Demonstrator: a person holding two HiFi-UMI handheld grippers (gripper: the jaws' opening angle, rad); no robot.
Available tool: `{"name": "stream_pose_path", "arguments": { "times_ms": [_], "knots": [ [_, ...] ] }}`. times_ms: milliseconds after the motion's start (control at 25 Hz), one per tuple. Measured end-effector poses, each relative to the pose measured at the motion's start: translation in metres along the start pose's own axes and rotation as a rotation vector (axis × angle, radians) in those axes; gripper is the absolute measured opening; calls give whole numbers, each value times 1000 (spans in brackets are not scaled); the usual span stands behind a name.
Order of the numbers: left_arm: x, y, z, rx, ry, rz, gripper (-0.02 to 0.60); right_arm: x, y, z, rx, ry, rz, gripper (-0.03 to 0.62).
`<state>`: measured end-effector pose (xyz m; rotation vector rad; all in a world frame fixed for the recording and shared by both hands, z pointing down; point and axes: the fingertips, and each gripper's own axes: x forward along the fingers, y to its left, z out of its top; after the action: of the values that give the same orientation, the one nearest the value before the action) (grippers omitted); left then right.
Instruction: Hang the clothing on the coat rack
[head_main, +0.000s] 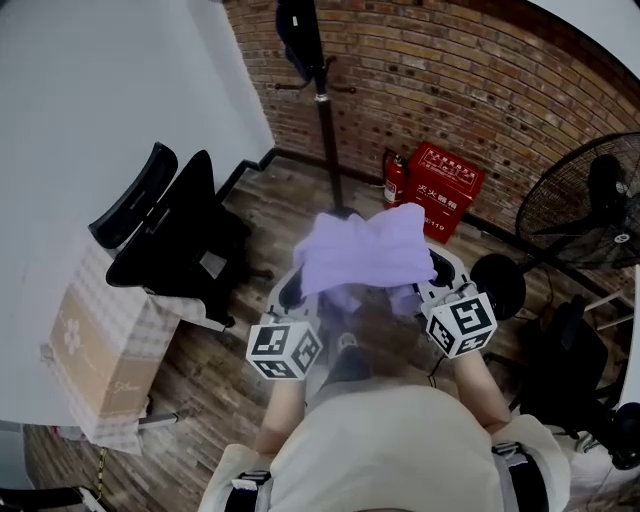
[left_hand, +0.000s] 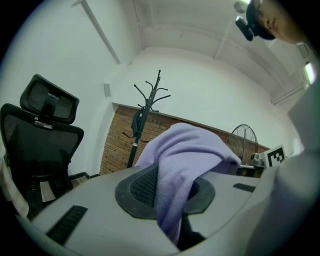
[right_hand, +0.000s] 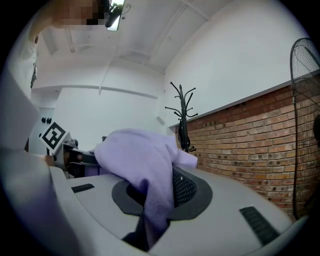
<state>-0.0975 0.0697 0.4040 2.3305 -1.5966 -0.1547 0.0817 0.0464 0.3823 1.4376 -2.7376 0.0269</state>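
Observation:
A lilac garment (head_main: 366, 252) hangs stretched between my two grippers, above the wooden floor. My left gripper (head_main: 295, 290) is shut on its left edge; in the left gripper view the lilac cloth (left_hand: 182, 165) is pinched between the dark pads. My right gripper (head_main: 437, 275) is shut on the right edge, and the cloth (right_hand: 145, 170) drapes over its pads in the right gripper view. The dark coat rack (head_main: 322, 95) stands ahead by the brick wall with a dark item on its top hooks. The coat rack (left_hand: 145, 107) also shows in the left gripper view, and the rack (right_hand: 183, 117) in the right one.
A black office chair (head_main: 175, 235) stands to the left beside a cardboard box (head_main: 90, 350). A red fire-equipment box (head_main: 445, 185) and an extinguisher (head_main: 395, 180) sit at the foot of the brick wall. A floor fan (head_main: 585, 205) stands at right.

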Motion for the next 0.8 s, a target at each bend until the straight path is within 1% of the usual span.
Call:
{"name": "stream_pose_path", "arguments": {
  "times_ms": [320,560,800],
  "knots": [
    [56,44,31,-1,-11,-14,52,72,-18,15,-11,-7,-12,49],
    [91,74,42,0,-9,-19,52,116,-29,16,-21,-1,-26,51],
    [123,98,51,24,-4,-39,52,152,-41,18,-36,-5,-55,51]
  ]
}}
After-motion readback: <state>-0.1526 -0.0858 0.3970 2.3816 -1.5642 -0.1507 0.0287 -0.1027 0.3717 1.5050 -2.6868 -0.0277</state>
